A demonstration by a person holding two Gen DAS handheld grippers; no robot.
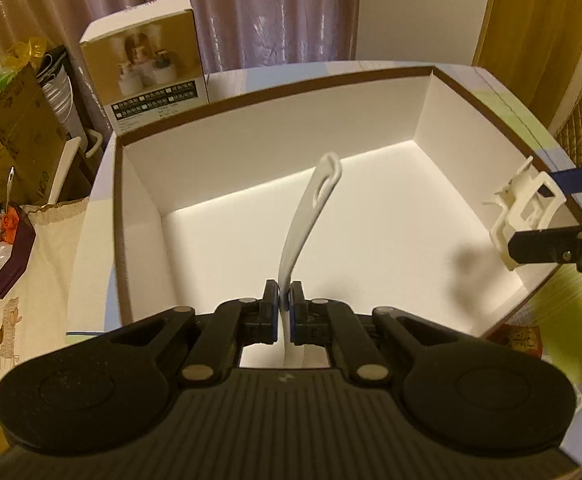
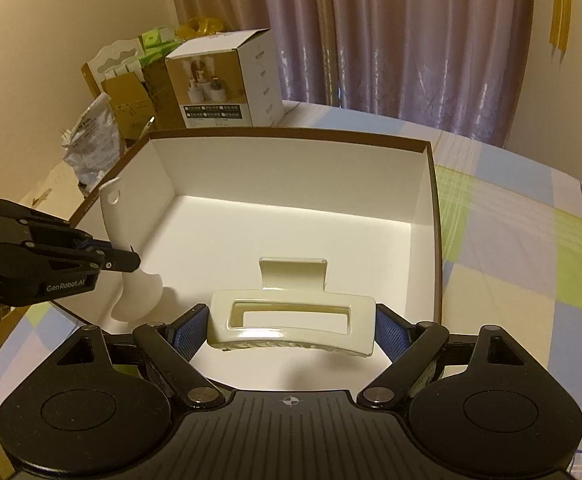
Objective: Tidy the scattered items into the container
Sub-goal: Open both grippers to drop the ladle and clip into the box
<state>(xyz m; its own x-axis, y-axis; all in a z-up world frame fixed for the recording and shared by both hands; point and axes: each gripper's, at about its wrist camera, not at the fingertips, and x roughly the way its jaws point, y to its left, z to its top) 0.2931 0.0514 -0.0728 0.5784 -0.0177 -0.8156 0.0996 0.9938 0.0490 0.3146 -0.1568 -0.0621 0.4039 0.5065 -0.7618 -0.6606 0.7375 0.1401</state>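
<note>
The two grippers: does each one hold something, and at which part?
The left gripper pinches a flat white shoehorn at its lower middle. The right gripper clamps a cream hair claw clip by its two ends.

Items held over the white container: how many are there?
2. A white shoehorn is clamped in the left gripper; a cream hair claw clip sits between the right gripper's pads. Both hang above the container, whose visible floor is bare.

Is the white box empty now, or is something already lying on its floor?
Empty: the box floor shows bare white in both views. The spatula and hair clip are inside its walls but held by grippers.
</note>
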